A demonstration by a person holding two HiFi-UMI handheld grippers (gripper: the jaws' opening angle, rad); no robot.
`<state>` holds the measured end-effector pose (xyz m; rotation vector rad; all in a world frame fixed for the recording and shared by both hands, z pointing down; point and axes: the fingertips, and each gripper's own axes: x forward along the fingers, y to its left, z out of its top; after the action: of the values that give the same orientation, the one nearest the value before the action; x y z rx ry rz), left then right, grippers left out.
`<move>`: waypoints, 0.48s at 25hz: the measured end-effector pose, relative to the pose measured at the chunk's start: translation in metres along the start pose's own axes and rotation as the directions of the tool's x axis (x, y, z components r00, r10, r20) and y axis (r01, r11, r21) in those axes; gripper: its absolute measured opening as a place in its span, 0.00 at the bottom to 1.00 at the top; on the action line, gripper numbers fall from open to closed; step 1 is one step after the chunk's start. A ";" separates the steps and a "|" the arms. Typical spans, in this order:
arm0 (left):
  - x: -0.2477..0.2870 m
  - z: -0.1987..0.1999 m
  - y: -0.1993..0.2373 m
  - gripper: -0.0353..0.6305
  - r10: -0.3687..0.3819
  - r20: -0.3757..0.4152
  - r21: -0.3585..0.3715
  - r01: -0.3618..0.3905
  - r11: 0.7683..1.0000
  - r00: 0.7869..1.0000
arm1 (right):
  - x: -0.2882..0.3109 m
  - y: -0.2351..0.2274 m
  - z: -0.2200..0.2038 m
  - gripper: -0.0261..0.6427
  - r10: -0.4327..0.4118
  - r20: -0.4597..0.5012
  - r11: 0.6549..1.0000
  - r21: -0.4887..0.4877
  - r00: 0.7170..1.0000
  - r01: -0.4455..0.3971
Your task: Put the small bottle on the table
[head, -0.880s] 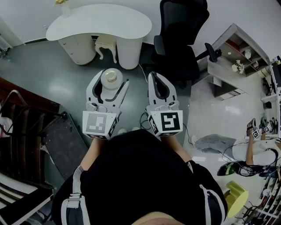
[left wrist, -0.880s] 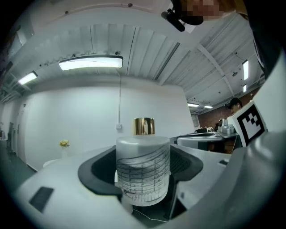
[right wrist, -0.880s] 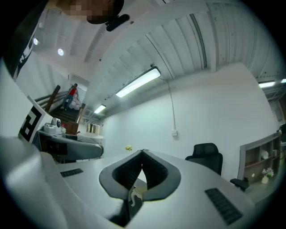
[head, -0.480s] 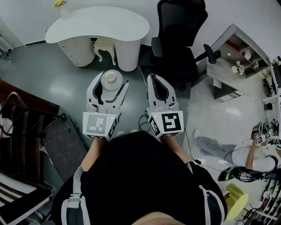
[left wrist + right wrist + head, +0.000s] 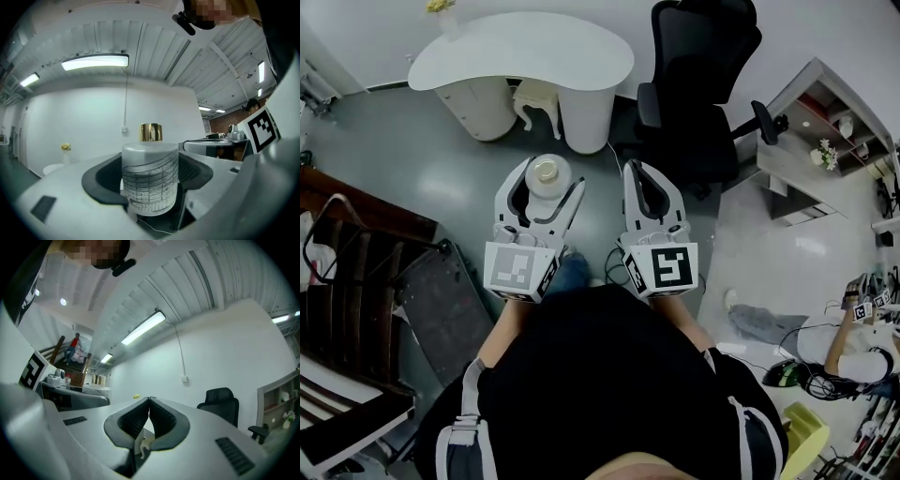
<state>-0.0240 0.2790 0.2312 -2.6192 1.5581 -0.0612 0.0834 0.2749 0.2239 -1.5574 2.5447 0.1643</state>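
Left gripper [image 5: 551, 180] clasps the small bottle [image 5: 150, 180] between its jaws, mid-body, seemingly slick, breakable glass; right gripper [image 5: 149, 400] clenched empty.

Left tongs [image 5: 547, 184] level, jaws clamped wide on small bottle [image 5: 150, 176], right tongs [image 5: 637, 171] just beside, jaws pressed together, tilted slightly upward

Black office chair [image 5: 703, 56] beside a grey shelf unit [image 5: 797, 164]; dark, perhaps wooden, stairs [image 5: 347, 253] at left.
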 end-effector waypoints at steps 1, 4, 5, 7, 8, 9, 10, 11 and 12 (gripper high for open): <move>0.001 -0.002 0.006 0.55 0.001 0.000 -0.001 -0.001 1.000 1.000 | 0.005 0.002 -0.002 0.07 0.001 0.000 1.000 -0.004 1.000 -0.001; 0.003 -0.008 0.026 0.55 0.002 0.007 -0.009 -0.002 1.000 1.000 | 0.021 0.012 -0.007 0.07 0.004 -0.001 1.000 -0.016 1.000 -0.004; 0.008 -0.009 0.030 0.55 0.002 0.012 -0.012 -0.002 1.000 1.000 | 0.027 0.010 -0.008 0.07 0.002 0.000 1.000 -0.020 1.000 -0.002; 0.026 -0.009 0.038 0.55 0.001 0.019 -0.011 -0.001 1.000 1.000 | 0.042 -0.002 -0.011 0.07 -0.007 0.006 1.000 -0.025 1.000 0.007; 0.036 -0.009 0.044 0.55 0.004 0.017 -0.008 -0.004 1.000 1.000 | 0.051 -0.008 -0.013 0.07 -0.011 0.007 1.000 -0.025 1.000 0.011; 0.044 -0.008 0.050 0.55 0.008 0.012 -0.005 -0.008 1.000 1.000 | 0.060 -0.012 -0.016 0.07 -0.015 0.005 1.000 -0.023 1.000 0.015; 0.052 -0.009 0.057 0.55 0.009 0.008 -0.003 -0.009 1.000 1.000 | 0.071 -0.015 -0.020 0.07 -0.018 0.000 1.000 -0.020 1.000 0.018; 0.061 -0.009 0.064 0.55 0.005 0.008 0.000 -0.005 1.000 1.000 | 0.081 -0.018 -0.022 0.07 -0.021 -0.006 1.000 -0.019 1.000 0.021; 0.071 -0.009 0.070 0.55 -0.004 0.014 0.004 0.004 1.000 1.000 | 0.093 -0.023 -0.024 0.07 -0.025 -0.009 1.000 -0.018 1.000 0.025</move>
<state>-0.0522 0.1833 0.2320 -2.6143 1.5467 -0.0467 0.0601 0.1793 0.2302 -1.5998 2.5360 0.1775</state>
